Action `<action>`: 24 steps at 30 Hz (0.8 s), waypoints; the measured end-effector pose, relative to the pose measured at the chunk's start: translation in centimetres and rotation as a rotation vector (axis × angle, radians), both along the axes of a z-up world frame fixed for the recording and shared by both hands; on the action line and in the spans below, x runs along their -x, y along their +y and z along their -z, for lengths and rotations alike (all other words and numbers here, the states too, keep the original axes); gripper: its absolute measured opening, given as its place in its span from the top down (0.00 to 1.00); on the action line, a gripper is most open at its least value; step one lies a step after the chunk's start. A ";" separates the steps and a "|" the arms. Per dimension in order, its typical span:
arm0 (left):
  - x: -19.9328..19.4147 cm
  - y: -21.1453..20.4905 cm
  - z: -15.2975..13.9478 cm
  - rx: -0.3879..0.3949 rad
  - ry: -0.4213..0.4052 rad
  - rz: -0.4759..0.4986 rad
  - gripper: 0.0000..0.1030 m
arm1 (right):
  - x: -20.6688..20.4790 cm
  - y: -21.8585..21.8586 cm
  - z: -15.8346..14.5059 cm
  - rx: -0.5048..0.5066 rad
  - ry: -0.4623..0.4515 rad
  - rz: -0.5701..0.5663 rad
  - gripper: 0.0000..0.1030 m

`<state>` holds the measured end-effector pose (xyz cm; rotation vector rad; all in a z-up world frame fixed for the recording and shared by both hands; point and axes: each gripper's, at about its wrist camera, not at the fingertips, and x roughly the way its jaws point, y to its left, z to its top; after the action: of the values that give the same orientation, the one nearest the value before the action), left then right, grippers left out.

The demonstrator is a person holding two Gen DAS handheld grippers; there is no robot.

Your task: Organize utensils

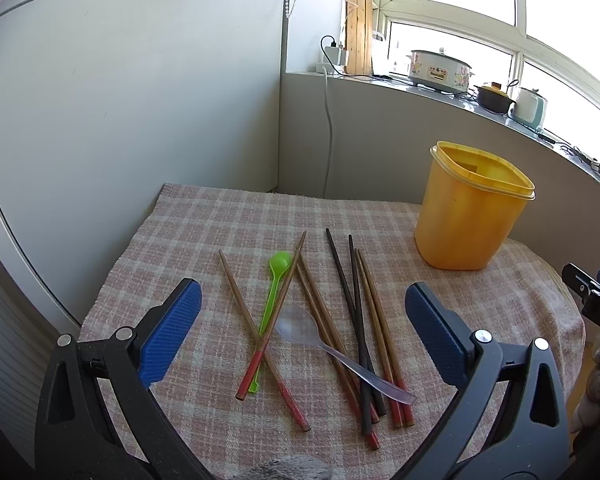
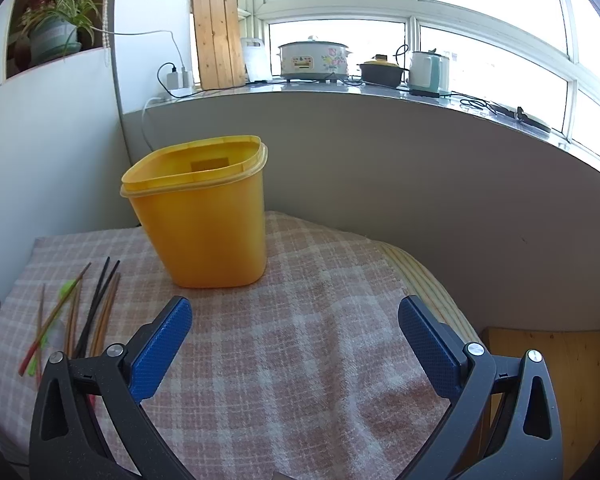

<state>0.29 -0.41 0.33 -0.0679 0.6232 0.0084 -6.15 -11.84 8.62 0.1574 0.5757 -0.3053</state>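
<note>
Hidden: I cannot see the bottom of the yellow bin (image 2: 204,216); the right gripper (image 2: 296,336) cuts off the chopsticks' (image 1: 364,320) near ends in the right view.
Left gripper (image 1: 304,316): I read it wide open, holding nothing, above the utensils.
Right gripper: wide open, empty, over bare checked cloth (image 2: 300,360).
Utensils: chopsticks, green spoon (image 1: 274,292) and clear spoon (image 1: 332,344) lie crossed on the cloth.
Bin: upright, right of the pile.
Edges: cloth drops off at right; wall (image 2: 380,168) behind the bin.
</note>
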 end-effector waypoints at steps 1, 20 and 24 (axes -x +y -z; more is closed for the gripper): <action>-0.1 0.1 0.1 0.000 0.002 0.000 0.00 | 0.0 0.1 0.0 0.004 -0.002 0.001 0.01; -0.1 0.3 0.3 0.003 0.008 -0.008 0.00 | -0.1 0.4 -0.1 0.016 -0.006 -0.004 0.01; -0.3 0.3 0.4 0.000 0.018 -0.007 0.00 | -0.4 0.5 -0.1 0.012 -0.002 -0.008 0.01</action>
<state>0.55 -0.11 -0.10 -0.0703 0.6406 0.0162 -5.78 -11.39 8.68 0.1438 0.5718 -0.3010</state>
